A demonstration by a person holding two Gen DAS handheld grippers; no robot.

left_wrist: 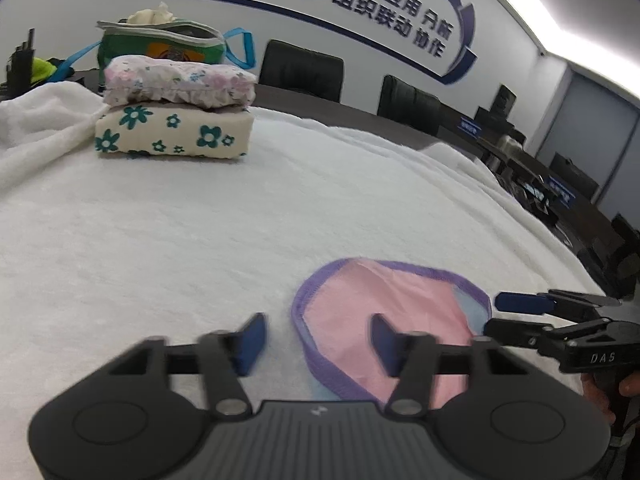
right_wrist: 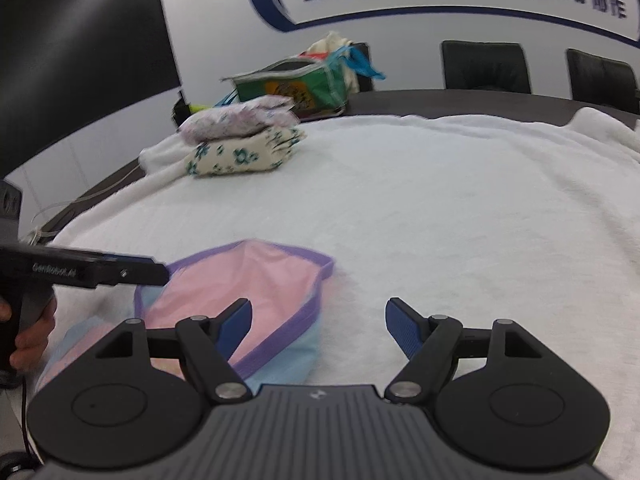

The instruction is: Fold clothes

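Pink garment [left_wrist: 384, 304] with purple binding, lying flat on the white fleece blanket [left_wrist: 280, 208] that covers the tabletop, close in front of both tools. We judge it light, thin and limp: it will sag and crease when lifted, and a single layer may slip, so we would pinch the stitched purple edge, where the cloth is thickest, at two separated points.

Left tool [left_wrist: 318, 340]: jaws wide, holding nothing; its right finger sits over the pink cloth, its left finger over bare blanket, so the garment's left edge lies between them.

Right tool [right_wrist: 318, 326]: also wide and empty; the garment's right edge lies at its left finger, with bare blanket between the fingers.

A stack of folded floral clothes [left_wrist: 176, 112] stands well apart at the far side, a green bag [left_wrist: 160, 42] behind it.
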